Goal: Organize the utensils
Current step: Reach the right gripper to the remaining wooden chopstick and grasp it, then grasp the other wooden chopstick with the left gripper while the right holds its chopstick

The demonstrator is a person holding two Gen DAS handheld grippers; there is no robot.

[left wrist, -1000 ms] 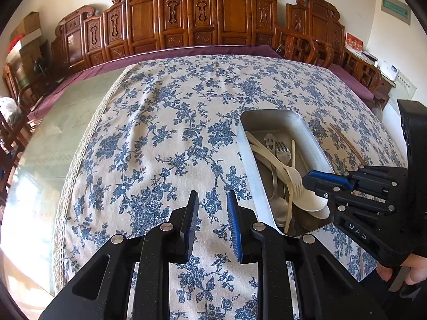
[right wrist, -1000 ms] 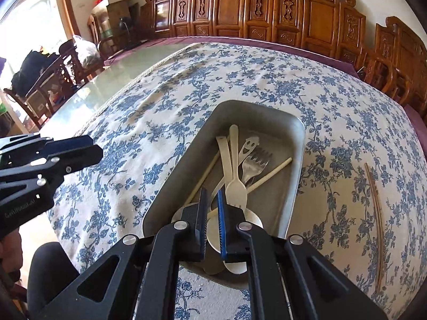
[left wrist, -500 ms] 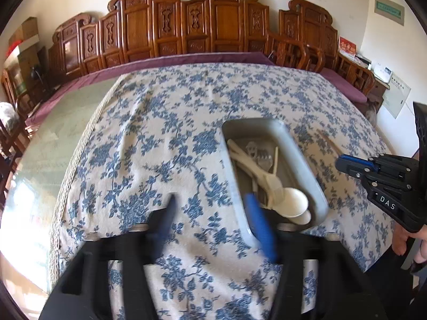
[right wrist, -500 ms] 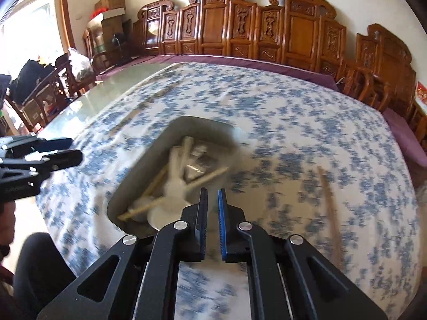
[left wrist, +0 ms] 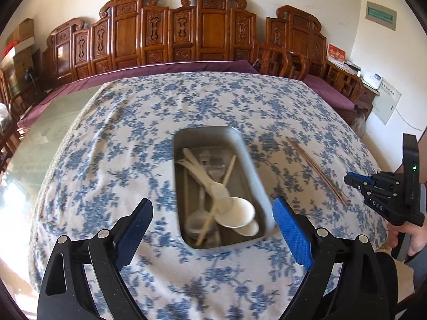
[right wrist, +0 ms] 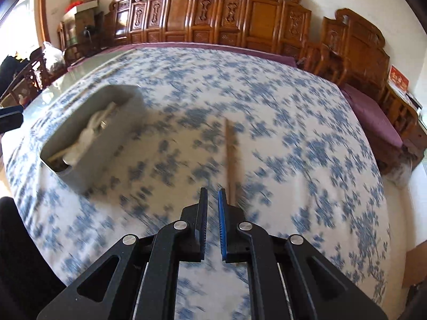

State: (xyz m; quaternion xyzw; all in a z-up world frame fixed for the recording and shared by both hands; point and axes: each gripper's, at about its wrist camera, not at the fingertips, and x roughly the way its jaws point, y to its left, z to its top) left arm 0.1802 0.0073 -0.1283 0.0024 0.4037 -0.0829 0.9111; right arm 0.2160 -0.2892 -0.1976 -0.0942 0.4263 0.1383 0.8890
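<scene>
Right gripper [right wrist: 212,202] fingers nearly closed, empty, hovering by the chopsticks [right wrist: 230,157] at 12 o'clock: light, stiff, thin, probably slippery; pinching mid-length looks best. Left gripper [left wrist: 213,221] fingers just spreading wide, empty, straddling the tray [left wrist: 246,157].

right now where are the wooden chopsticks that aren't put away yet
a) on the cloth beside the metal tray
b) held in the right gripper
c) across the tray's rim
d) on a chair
a: the chopsticks lie flat on the flowered cloth, apart from the metal tray, just ahead of the right gripper, which holds nothing.
</scene>
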